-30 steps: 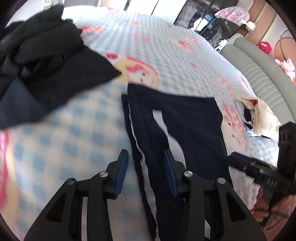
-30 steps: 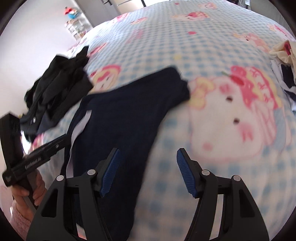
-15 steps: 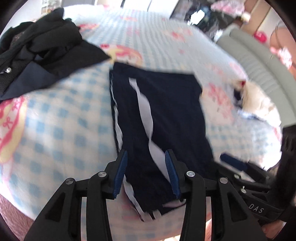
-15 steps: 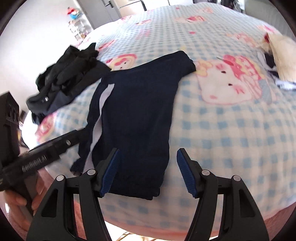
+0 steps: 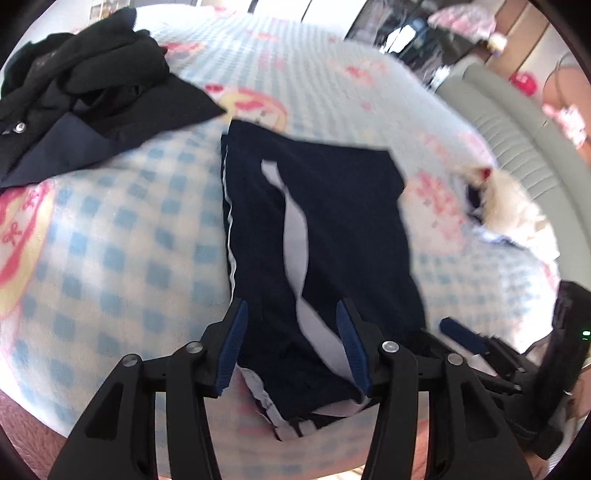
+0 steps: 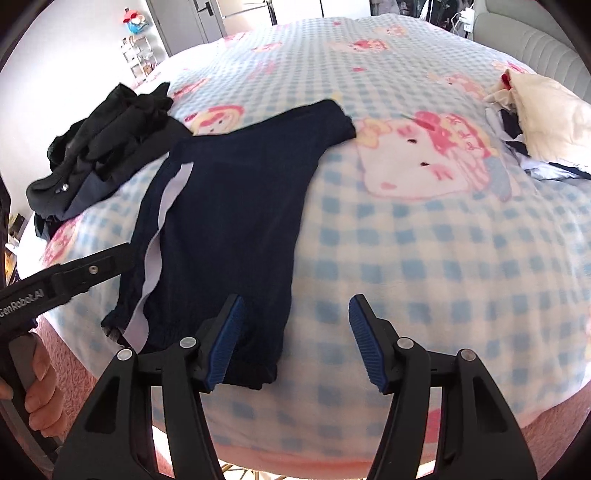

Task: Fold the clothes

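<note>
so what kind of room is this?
Likely a bedroom: a wide bed under a blue-checked cartoon blanket, a grey padded headboard along one side, and navy white-striped trousers laid flat beside a black clothes pile.

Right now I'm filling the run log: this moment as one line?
stage: pre-grasp | trousers: flat on bed | left tongs: opening, empty | right tongs: closing, empty

Navy trousers [image 5: 332, 229]: near hem partly hidden behind the left claw [image 5: 291, 347]. Black clothes pile [image 5: 74, 88]: cut off at the frame's left edge. Cream garment [image 5: 513, 218]: blurred, kind unreadable. Far room furniture [image 5: 413, 33]: smeared, indistinct. Hand [image 6: 37, 398] on left handle: only fingers visible.
</note>
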### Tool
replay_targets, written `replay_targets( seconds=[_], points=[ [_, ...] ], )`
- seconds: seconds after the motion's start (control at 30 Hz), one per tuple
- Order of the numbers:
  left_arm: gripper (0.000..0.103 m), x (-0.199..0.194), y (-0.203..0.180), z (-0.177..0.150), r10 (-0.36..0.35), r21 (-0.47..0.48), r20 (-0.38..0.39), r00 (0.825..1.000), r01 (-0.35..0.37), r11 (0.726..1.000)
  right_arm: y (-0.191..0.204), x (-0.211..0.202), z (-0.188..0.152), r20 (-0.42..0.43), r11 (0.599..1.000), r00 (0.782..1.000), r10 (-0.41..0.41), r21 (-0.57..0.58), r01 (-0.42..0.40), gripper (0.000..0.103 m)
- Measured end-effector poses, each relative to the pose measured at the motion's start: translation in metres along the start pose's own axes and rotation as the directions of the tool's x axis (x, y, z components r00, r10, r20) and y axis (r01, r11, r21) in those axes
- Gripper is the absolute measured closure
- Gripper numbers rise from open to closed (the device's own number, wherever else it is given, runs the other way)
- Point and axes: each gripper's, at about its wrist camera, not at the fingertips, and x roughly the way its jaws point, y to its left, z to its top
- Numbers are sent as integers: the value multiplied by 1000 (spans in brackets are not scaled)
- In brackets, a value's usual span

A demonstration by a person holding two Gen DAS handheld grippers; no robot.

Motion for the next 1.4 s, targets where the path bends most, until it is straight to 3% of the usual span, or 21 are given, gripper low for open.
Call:
replay_targets(
  seconds=[0.1,0.2,0.33,0.4,0.53,0.63,0.67,0.73,0.83,0.9,0.97,1.03,1.1,1.17,1.2,1.27,1.37,1.4],
  points=[
    [50,14,5,-10,49,21,-74,996,-47,999,-7,15,-7,-68,1000,998,-11,-10,10,43],
    [47,5,23,-13,-43,-38,-75,996,40,998,-26,8,-11,-58,997,997,56,61,-52,43],
    [47,-13,44,-8,-196,-147,28,980,198,969,-35,-4,-8,-13,994,997,71,89,-69,41],
    [47,-18,46,-6,-227,-159,64,972,234,959,-35,-7,-6,3,989,995,96,111,-96,40],
    [47,-24,44,-10,-180,-154,83,980,192,969,-36,-7,-1,-14,990,996,83,118,-81,40],
    [49,-37,49,-22,-107,-78,124,987,117,990,-41,-6,4,-31,986,995,99,142,-93,40],
    [49,-37,52,-23,-116,-69,120,986,125,990,-41,-6,5,-31,984,993,114,143,-108,40],
    [49,-33,61,-22,-187,-86,96,978,195,977,-37,-7,7,-19,985,991,135,115,-132,39],
    [49,-24,61,-29,-323,-132,52,945,327,936,-30,-2,6,-25,987,990,140,86,-137,35],
    [48,-18,51,-32,-301,-103,-4,953,300,949,-26,9,4,-66,983,985,159,100,-152,35],
    [49,-12,41,-36,-226,-54,-46,973,224,973,-19,22,0,-118,985,979,168,71,-160,33],
    [59,-11,36,-39,-188,-37,-50,981,186,982,-15,24,-3,-114,988,982,150,40,-147,32],
    [77,-16,33,-38,-179,-16,-39,983,179,984,-17,22,-3,-105,985,980,170,54,-165,32],
    [79,-22,29,-37,-170,10,-27,985,170,985,-21,18,-2,-95,979,976,198,70,-192,46],
    [80,-25,28,-36,-166,23,-21,986,166,986,-21,15,-2,-85,978,976,202,61,-197,60],
    [80,-29,26,-34,-173,40,-17,985,174,984,-18,11,-3,-70,978,976,208,35,-206,69],
    [77,-27,30,-36,-185,35,-43,982,186,982,-14,8,-2,-70,980,977,201,25,-200,70],
    [61,-24,33,-37,-178,34,-50,983,179,983,-14,8,-1,-74,980,977,199,30,-198,69]
  ],
)
